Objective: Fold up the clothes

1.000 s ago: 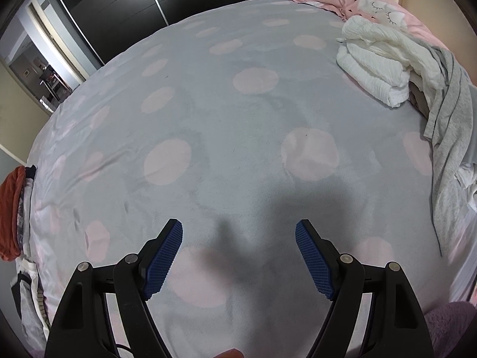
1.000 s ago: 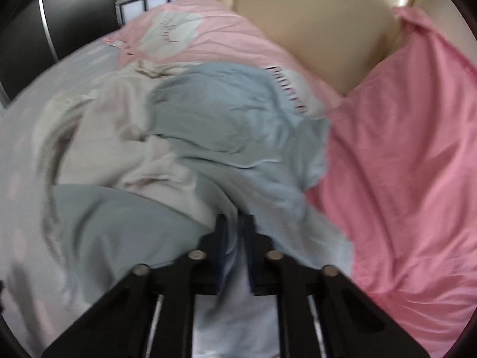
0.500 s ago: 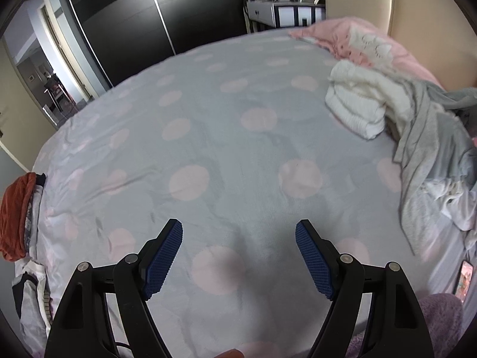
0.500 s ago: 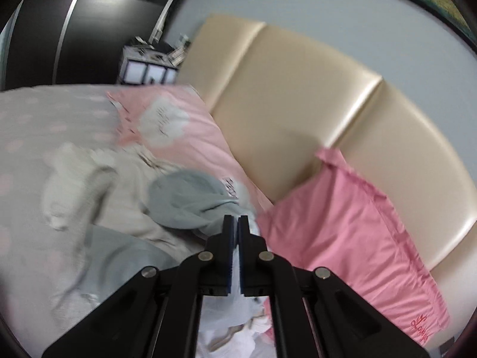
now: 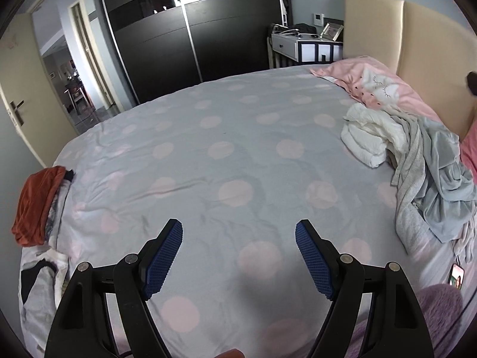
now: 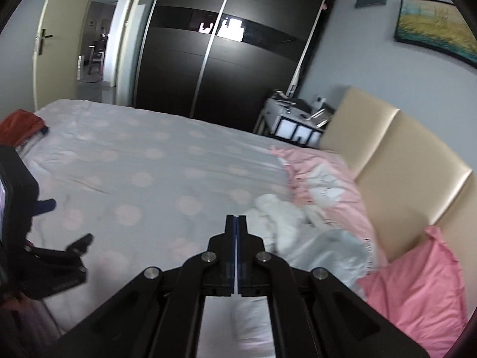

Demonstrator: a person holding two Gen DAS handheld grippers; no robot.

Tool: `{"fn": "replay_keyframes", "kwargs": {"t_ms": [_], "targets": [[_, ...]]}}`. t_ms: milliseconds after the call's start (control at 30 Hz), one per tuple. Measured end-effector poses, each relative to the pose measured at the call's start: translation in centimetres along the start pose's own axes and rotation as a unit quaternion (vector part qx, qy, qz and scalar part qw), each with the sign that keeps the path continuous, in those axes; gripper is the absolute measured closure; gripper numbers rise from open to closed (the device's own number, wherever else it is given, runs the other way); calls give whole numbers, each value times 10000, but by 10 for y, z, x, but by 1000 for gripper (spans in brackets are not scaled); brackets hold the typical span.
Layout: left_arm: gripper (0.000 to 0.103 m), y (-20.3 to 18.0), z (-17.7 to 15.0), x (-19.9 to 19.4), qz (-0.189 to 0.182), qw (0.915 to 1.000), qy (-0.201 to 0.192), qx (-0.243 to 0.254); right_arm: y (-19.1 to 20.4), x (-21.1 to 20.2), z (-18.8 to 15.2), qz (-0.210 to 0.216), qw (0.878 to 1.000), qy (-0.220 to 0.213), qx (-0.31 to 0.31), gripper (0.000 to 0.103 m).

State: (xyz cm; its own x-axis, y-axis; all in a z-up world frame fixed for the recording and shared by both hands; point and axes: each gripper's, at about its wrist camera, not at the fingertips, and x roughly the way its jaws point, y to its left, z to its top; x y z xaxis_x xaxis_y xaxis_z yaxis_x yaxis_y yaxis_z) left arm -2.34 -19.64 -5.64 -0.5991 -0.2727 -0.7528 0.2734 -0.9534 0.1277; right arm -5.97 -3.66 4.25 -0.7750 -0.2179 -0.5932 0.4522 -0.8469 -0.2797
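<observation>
A pile of unfolded clothes lies at the bed's head end: a white garment (image 5: 368, 132), a grey knit piece (image 5: 410, 185) and a light blue-grey garment (image 5: 447, 185). The pile also shows in the right wrist view (image 6: 325, 247). My left gripper (image 5: 238, 238) is open and empty, held above the dotted grey bedspread (image 5: 232, 149). My right gripper (image 6: 236, 223) is shut, raised above the pile; pale cloth (image 6: 253, 319) shows under its fingers, and I cannot tell whether it grips any.
Folded clothes with an orange-red top (image 5: 38, 203) sit at the bed's left edge. Pink pillows (image 5: 378, 89) and a beige headboard (image 5: 429, 56) lie right. A phone (image 5: 457, 276) lies near the front right. A black wardrobe (image 5: 190, 35) and a nightstand (image 5: 304, 47) stand behind.
Both grippers have risen and tilted up, so more of the room shows. The right gripper lifted away from the clothes pile, staying shut. The left gripper stayed open.
</observation>
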Motion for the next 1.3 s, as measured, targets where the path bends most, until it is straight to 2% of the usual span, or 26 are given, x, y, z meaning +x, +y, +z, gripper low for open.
{"fn": "replay_keyframes", "kwargs": {"t_ms": [167, 333, 467, 500, 533, 700, 833, 933, 1233, 1300], "targets": [[24, 17, -12, 1, 87, 9999, 45, 61, -9, 26, -14, 100, 9965, 639, 521, 103], [24, 33, -18, 16, 101, 9998, 160, -2, -52, 51, -62, -102, 9826, 1421, 1188, 98], [24, 43, -24, 32, -34, 9998, 151, -131, -116, 67, -100, -200, 9620, 1884, 1965, 80], [24, 45, -25, 37, -84, 9997, 124, -176, -134, 70, -108, -198, 9554, 1993, 2170, 78], [24, 47, -27, 42, -113, 9996, 90, -230, -149, 72, -115, -209, 9499, 2066, 2335, 76], [24, 48, -36, 72, -50, 9996, 130, -237, -219, 85, -140, -388, 9234, 2299, 3048, 56], [19, 46, -40, 100, 62, 9989, 422, -187, -245, 113, -149, -515, 9153, 2484, 3129, 55], [19, 45, -42, 115, 242, 9981, 534, -177, -254, 142, -154, -459, 9113, 2607, 3153, 55], [19, 40, -44, 147, -14, 9951, 943, -292, -273, 205, -174, -116, 8767, 2852, 3872, 54], [19, 36, -42, 148, 14, 9956, 914, -205, -273, 210, -176, -80, 8751, 2843, 3915, 59]]}}
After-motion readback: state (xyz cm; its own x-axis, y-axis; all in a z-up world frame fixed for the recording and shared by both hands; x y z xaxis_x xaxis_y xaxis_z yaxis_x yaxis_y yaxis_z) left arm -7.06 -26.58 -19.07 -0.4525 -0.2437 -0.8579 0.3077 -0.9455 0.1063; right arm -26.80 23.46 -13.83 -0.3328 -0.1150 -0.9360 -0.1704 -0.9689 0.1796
